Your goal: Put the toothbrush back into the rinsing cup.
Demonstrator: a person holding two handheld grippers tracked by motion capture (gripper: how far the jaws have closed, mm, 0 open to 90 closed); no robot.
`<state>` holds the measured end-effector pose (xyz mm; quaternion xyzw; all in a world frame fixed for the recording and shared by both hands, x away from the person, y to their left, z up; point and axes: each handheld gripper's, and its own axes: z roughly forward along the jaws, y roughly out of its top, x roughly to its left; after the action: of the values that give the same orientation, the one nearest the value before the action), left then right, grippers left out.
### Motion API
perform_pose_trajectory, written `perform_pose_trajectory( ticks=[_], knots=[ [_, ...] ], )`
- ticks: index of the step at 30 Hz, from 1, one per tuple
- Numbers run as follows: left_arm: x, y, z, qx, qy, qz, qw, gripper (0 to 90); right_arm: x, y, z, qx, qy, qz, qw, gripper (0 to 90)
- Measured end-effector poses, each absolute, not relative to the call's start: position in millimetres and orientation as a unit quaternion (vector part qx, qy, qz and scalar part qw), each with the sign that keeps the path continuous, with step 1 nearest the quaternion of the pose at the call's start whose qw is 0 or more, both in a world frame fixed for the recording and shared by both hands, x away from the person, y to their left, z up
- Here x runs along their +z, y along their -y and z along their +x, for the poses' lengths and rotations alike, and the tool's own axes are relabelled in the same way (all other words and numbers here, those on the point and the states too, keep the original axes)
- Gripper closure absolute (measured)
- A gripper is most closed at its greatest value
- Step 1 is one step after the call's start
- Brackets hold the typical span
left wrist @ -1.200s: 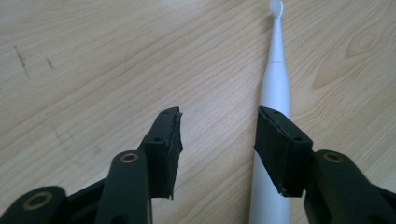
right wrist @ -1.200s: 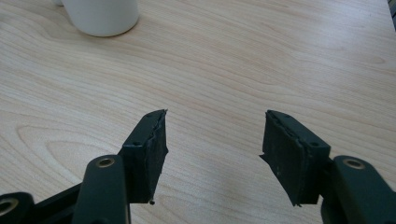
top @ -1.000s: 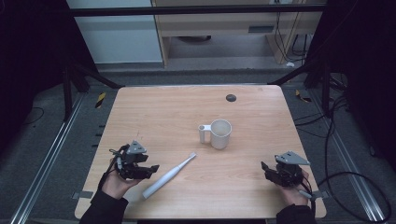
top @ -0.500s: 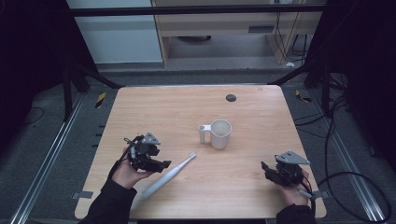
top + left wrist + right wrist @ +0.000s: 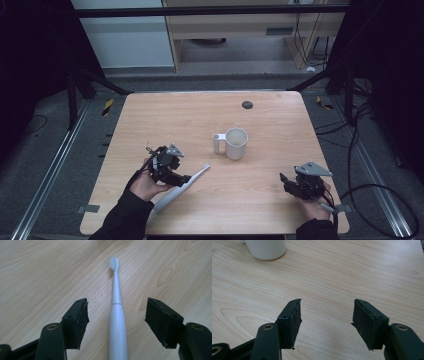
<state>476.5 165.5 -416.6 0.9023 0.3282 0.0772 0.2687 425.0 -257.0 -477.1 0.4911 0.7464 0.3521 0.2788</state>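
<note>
High view: mug (image 5: 236, 143) beyond toothbrush (image 5: 181, 188); black disc (image 5: 247, 104) far off.

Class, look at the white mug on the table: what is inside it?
The mug stands upright, its rim open to the high view. The visible part of its inside looks white and bare; its near wall covers the bottom, so anything lying there cannot be seen.

Left gripper (image 5: 113, 322) is wide open, and its jaws have just been opening up that last bit. Both black pads (image 5: 76, 322) are tilted outward with a big gap between them, neither pressing on anything. In the high view the left hand (image 5: 150, 182) grips it from behind, dark sleeve coming in from the bottom edge. Right gripper (image 5: 325, 323) is spread just as wide, pads bare, and in the high view the right hand (image 5: 312, 200) holds it low near the bottom right.
</note>
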Motion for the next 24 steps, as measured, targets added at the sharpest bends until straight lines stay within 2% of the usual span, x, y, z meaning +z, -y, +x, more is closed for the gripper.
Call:
perform_pose_trajectory(
  ticks=[17,24],
  knots=[
    [-435.5,-145.4,483.1,0.065,-0.298,0.931,0.2,34.7,-477.6,255.5,426.2,0.353,-0.748,0.491,0.274,39.7],
    [-443.3,-145.5,484.4,0.056,-0.297,0.935,0.185,38.1,-477.1,254.4,425.9,0.351,-0.75,0.489,0.274,39.8]
  ],
)
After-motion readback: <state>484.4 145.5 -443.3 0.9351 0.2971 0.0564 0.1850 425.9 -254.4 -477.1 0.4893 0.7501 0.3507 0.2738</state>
